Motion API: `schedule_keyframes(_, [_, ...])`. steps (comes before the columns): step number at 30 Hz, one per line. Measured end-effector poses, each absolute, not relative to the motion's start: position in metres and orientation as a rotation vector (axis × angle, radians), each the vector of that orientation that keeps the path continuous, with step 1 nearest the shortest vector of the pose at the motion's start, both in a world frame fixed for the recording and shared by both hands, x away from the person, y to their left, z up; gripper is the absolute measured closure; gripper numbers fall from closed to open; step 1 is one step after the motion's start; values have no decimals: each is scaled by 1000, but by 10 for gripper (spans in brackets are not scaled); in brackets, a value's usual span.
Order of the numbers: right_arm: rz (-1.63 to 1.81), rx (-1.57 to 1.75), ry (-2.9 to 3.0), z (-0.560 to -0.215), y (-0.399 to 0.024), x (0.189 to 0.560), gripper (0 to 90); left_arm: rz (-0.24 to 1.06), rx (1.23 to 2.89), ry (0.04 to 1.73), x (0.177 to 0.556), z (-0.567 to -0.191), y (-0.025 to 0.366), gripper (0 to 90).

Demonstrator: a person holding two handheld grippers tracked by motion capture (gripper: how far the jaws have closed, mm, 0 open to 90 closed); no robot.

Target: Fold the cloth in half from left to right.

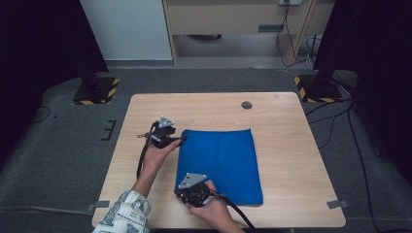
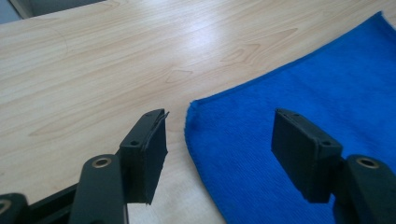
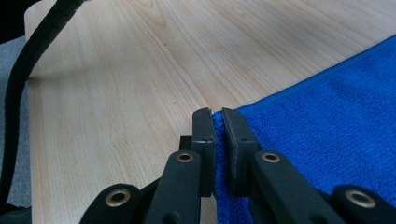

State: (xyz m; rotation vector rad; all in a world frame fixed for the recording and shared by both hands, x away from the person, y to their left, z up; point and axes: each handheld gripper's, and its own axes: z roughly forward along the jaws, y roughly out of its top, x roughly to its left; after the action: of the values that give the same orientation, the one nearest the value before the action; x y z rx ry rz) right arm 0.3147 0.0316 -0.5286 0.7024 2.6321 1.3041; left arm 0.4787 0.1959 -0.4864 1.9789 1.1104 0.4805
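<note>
blue cloth [image 1: 221, 165]: flat on the wooden table [image 1: 286, 145], centre | right gripper [image 3: 218, 116]: jaws pinched on the cloth's near left corner | left gripper [image 2: 219, 135]: jaws apart, straddling the far left corner, not pressing it

The setting is a lab or test room arranged for recording. A plain wooden table [image 1: 218, 104] stands alone on grey carpet [image 1: 58, 145]. Two stand bases [image 1: 97, 90] with yellow-and-black hazard tape flank the far corners of the table. Black curtains [image 1: 369, 43] close both sides. Loose cables [image 1: 335, 119] run across the carpet on the right. Tape marks [image 1: 109, 130] fix positions on the carpet. Light wooden furniture [image 1: 233, 19] and a white panel [image 1: 126, 29] stand behind.
</note>
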Motion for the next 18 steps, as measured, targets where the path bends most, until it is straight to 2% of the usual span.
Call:
schedule_keyframes(12, [1294, 703, 2632, -528, 35, 315, 849, 467, 1978, 1111, 505, -507, 199, 462])
schedule_keyframes(18, [1301, 690, 2634, -526, 37, 311, 851, 468, 2003, 1113, 509, -514, 193, 489])
